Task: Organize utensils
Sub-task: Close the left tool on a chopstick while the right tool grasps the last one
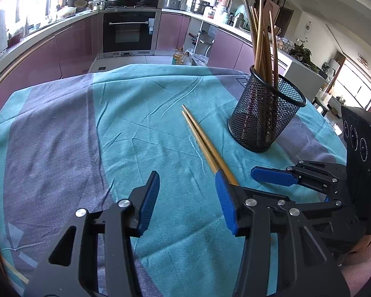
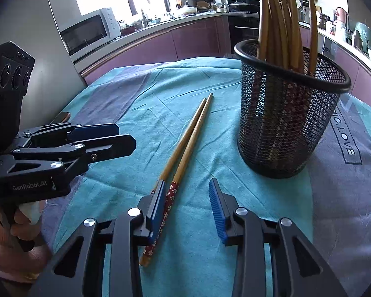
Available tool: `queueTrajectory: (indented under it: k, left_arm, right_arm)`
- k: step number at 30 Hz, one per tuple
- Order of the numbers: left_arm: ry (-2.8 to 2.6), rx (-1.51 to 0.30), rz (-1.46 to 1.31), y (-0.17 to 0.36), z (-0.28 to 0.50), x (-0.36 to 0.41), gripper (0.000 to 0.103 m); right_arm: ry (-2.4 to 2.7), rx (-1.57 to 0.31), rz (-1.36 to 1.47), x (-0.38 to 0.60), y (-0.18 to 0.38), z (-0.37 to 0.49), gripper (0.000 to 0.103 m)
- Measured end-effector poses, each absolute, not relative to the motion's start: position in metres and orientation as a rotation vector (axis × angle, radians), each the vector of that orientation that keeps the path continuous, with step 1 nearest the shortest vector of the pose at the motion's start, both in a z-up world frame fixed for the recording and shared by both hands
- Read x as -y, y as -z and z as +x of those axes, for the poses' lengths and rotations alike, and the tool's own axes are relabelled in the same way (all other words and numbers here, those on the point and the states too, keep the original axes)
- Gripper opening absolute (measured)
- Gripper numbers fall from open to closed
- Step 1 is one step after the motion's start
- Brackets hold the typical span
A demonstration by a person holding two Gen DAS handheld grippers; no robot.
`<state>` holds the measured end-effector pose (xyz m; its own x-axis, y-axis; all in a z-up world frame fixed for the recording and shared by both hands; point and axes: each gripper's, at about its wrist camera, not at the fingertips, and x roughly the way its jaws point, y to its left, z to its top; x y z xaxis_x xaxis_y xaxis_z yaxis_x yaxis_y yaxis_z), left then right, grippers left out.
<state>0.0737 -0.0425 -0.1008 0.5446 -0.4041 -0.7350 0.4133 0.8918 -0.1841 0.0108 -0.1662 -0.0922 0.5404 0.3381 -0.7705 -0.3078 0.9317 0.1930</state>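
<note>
left wrist view looks forward and down from low over the cloth (image 1: 61, 128), close, toward the kitchen oven (image 1: 127, 31); right wrist view does likewise from its right; both share the chopsticks (image 1: 202, 141), the mesh cup (image 1: 267, 113) and each other's gripper.

Home kitchen, built-in oven (image 1: 127, 32), microwave (image 2: 86, 33), purple cabinets (image 1: 69, 47), cluttered countertop (image 1: 215, 14)

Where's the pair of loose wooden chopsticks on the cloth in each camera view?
Left wrist view: pair of loose wooden chopsticks at centre, running behind the left gripper's right finger.
Right wrist view: centre, patterned ends between the right gripper's fingers.
Shared landmark: black mesh cup, right of them.
</note>
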Motion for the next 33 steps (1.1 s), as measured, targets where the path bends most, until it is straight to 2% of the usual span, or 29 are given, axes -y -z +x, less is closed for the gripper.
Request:
queueTrajectory:
  k: [10, 26, 33]
  left_arm:
    - [0.534, -0.883, 0.079, 0.108, 0.074, 0.067, 0.046]
    - [0.535, -0.934, 0.137, 0.126, 0.092, 0.089, 0.039]
    - [0.521, -0.932, 0.159, 0.126, 0.095, 0.090, 0.026]
  right_arm:
    - [-0.365, -0.935, 0.038, 0.176, 0.092, 0.011, 0.034]
    - [-0.371, -0.946, 0.036, 0.181, 0.092, 0.017, 0.034]
    - [-0.372, -0.942, 0.019, 0.172, 0.092, 0.024, 0.033]
